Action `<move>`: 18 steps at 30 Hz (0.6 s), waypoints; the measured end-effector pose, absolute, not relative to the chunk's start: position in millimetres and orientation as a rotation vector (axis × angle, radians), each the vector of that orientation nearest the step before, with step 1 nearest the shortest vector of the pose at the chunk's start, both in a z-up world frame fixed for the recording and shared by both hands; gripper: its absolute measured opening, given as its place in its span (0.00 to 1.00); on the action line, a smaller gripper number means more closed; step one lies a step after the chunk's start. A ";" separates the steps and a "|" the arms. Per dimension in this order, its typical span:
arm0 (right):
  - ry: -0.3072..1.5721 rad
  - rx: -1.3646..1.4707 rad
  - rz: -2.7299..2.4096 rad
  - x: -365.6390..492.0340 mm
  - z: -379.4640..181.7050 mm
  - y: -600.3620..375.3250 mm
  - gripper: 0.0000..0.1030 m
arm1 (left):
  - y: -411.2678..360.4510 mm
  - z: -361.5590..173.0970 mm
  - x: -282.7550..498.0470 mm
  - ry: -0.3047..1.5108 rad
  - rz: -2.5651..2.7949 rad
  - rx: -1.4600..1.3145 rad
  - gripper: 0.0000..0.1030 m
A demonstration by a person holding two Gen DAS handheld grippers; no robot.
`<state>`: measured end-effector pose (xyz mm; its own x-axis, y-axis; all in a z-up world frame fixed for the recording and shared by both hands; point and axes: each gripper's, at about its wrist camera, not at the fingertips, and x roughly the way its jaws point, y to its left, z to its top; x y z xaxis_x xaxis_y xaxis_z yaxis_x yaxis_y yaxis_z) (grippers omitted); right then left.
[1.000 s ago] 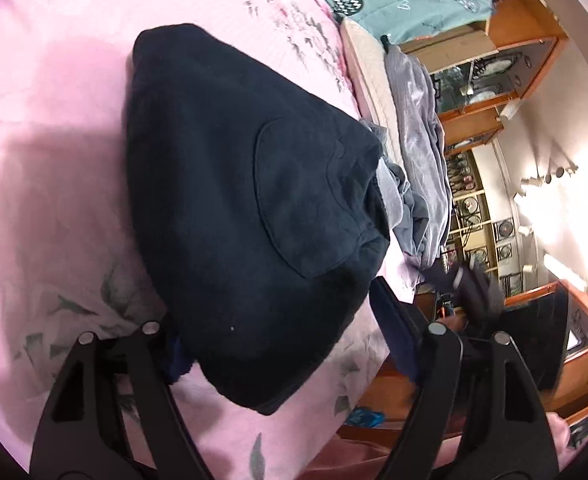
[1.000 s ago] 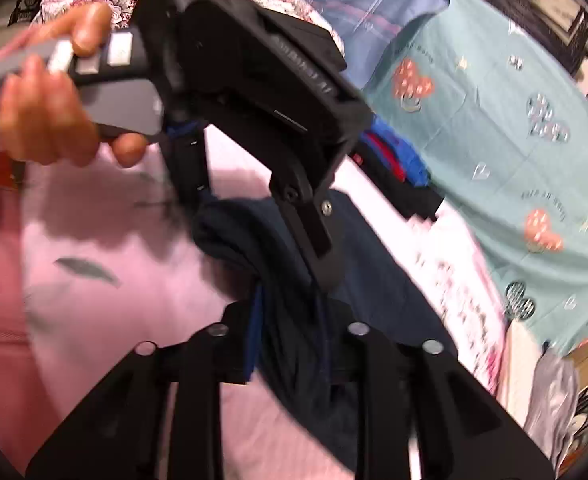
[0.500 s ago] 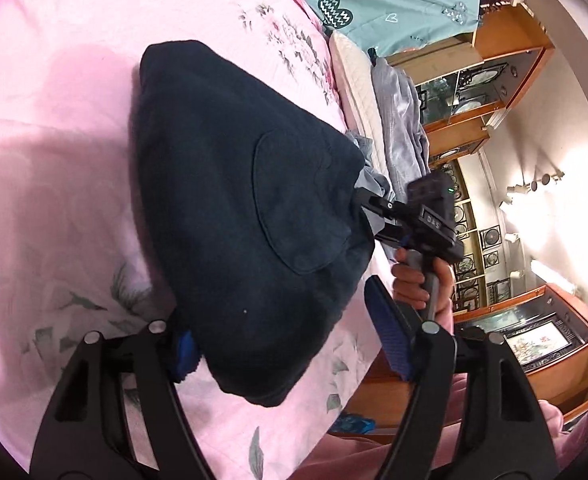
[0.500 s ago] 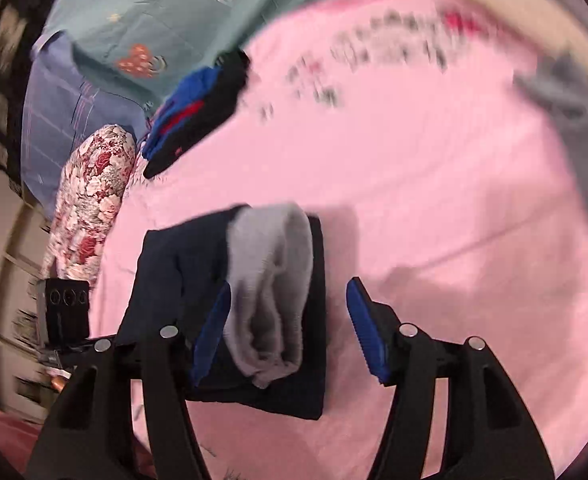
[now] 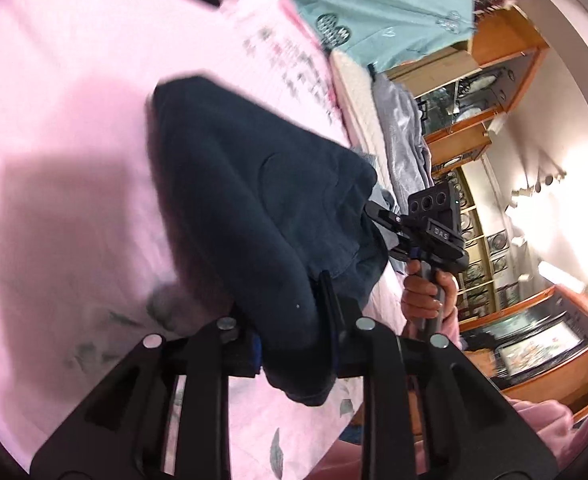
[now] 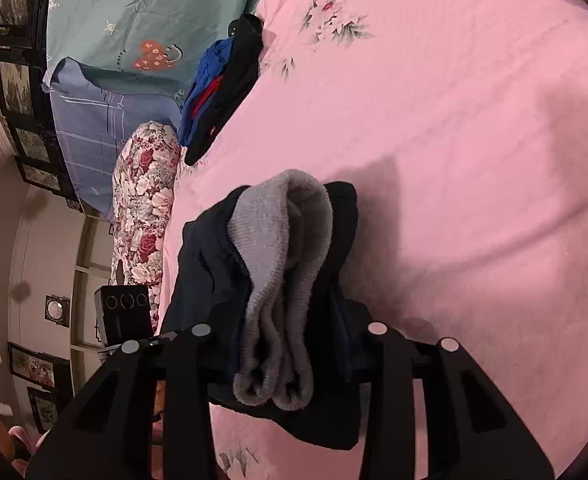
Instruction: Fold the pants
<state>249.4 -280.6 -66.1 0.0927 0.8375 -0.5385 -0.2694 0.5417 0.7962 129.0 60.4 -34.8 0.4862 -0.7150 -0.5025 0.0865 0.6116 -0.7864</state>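
Note:
Folded dark navy pants (image 5: 253,208) lie on the pink floral bedsheet (image 5: 61,120). My left gripper (image 5: 289,336) is closing its jaws, and its pads pinch the near edge of the pants, which bulges between them. At the opposite end a hand (image 5: 426,296) holds my right gripper (image 5: 370,212), biting into the pants' corner. In the right wrist view the pants (image 6: 197,264) show a grey fleece inside (image 6: 285,248). My right gripper (image 6: 289,340) is closing too, with that bundle squeezed between its fingers. The left gripper's camera housing (image 6: 123,312) shows beyond the pants.
A pile of black, blue and red clothes (image 6: 221,80) lies near the teal quilt (image 6: 133,20) and floral pillow (image 6: 145,200). Grey folded clothes (image 5: 406,128) line the bed's edge, with wooden cabinets (image 5: 494,60) beyond. Bare pink sheet (image 6: 454,160) stretches to the right of the pants.
My left jaws have narrowed onto the pants' near edge. My right gripper has swung round to the grey-lined end and closed on it. The pants' edges have lifted slightly.

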 end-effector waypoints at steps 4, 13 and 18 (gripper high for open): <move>1.129 0.598 0.939 243.8 -44.9 -271.4 0.29 | 85.5 -5.6 129.3 0.857 -0.536 -0.704 0.22; 0.870 0.580 1.120 280.6 16.8 -177.8 0.28 | 174.6 31.0 171.7 0.766 -0.337 -0.440 0.22; 0.826 0.552 1.154 325.6 18.2 -115.2 0.28 | 213.2 -0.6 203.1 0.812 -0.262 -0.416 0.22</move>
